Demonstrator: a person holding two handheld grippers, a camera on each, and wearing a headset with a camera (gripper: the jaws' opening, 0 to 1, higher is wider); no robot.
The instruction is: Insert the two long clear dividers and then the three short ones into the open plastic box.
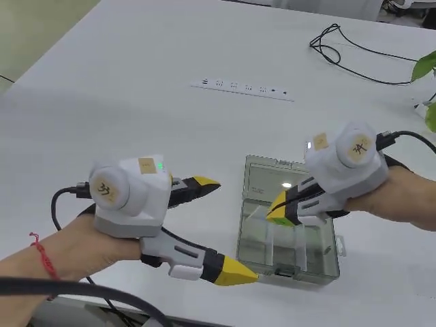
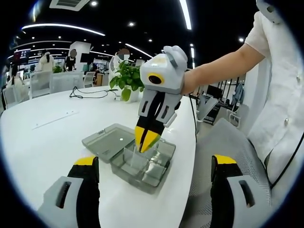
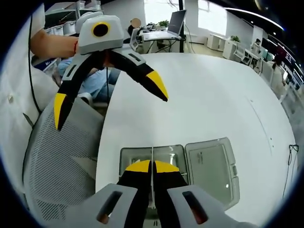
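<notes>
The clear plastic box (image 1: 246, 235) lies open on the white table, its lid (image 1: 272, 172) folded back on the far side. Clear dividers stand inside it. My right gripper (image 1: 278, 210) hangs over the box's middle, shut on a thin clear divider (image 3: 152, 151) held edge-on above the box (image 3: 129, 156). In the left gripper view the right gripper (image 2: 146, 140) points down into the box (image 2: 142, 176). My left gripper (image 1: 223, 228) stands open to the left of the box, nothing between its jaws. The left gripper (image 3: 109, 102) is also open in the right gripper view.
A white power strip (image 1: 242, 89) lies further back on the table, with a black cable (image 1: 340, 54) and plant leaves (image 1: 426, 68) at the far right. The table's near edge runs just below the box. A mesh chair (image 3: 61, 156) stands beside the table.
</notes>
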